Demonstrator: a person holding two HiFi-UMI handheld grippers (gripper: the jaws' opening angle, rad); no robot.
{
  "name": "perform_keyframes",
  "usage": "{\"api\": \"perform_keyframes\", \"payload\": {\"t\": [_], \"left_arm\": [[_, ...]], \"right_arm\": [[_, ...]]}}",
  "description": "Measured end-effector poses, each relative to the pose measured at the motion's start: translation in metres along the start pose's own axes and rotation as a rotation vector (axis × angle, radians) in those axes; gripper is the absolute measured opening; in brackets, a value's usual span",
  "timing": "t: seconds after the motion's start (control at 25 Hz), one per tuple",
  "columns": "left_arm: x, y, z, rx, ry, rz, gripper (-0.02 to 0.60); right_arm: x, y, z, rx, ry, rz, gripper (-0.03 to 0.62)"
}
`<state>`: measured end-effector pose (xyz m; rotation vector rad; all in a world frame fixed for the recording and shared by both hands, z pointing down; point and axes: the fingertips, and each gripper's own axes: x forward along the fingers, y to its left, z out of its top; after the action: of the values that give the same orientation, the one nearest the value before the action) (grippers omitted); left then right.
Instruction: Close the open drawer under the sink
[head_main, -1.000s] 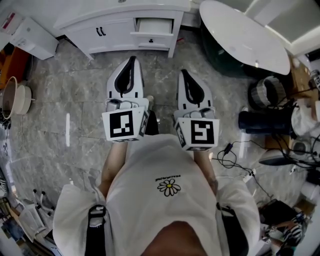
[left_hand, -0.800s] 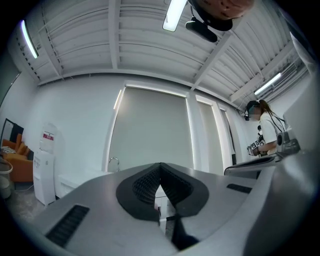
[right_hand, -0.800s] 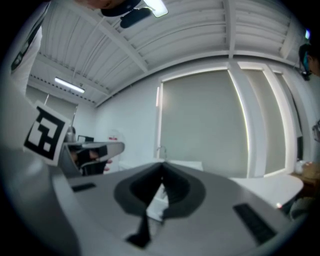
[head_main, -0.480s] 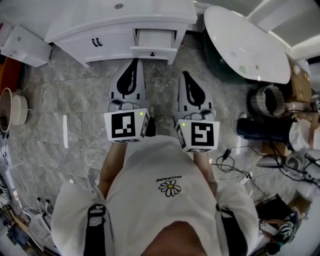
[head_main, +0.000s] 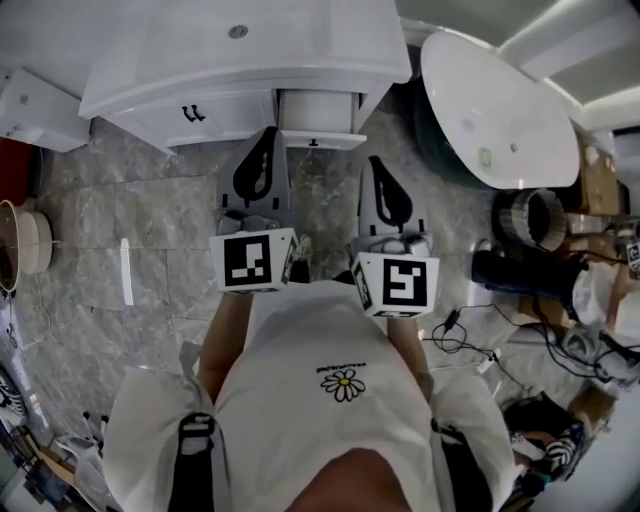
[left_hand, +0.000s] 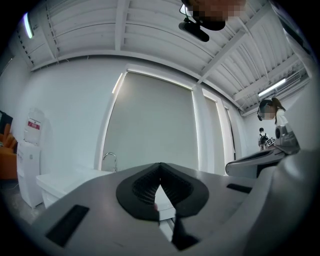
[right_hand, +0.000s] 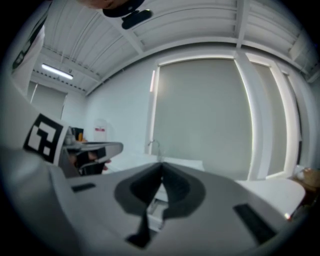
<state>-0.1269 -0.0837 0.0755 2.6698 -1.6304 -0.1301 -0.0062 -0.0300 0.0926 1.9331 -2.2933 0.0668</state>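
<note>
Nearing the white vanity cabinet: in the head view it has grown larger and slid down toward both grippers, so the walk-up is nearly done and the push itself has not begun.

Item, open drawer: still pulled out of the cabinet's right half, under the sink top. Its front panel, with a small dark knob, faces the person. It lies at 1 o'clock from the left gripper and 11 o'clock from the right gripper.

Item, left gripper: jaws together, nothing between them (tip close to the cabinet face; contact cannot be told).

Item, right gripper: jaws likewise together, empty, short of the drawer.

Obscured: the drawer's inside is washed-out white. In both gripper views the jaws cover most of the drawer, and only the faucet stands clear above them.
</note>
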Motion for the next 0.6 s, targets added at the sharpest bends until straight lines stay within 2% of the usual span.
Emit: {"api": "perform_keyframes", "payload": {"t": [0.32,0.6], "left_arm": [[0.034,0.009,-0.018,-0.022,0.005,-0.017,0.020],[0.042,0.006,-0.005,-0.003,-0.029,0.039,0.020]], "right_arm": [[0.026,-0.020,-0.013,0.004,0.041,-0.051,0.029],[0.045,-0.033,0.001,0.003,-0.023,-0.008,0.029]]}}
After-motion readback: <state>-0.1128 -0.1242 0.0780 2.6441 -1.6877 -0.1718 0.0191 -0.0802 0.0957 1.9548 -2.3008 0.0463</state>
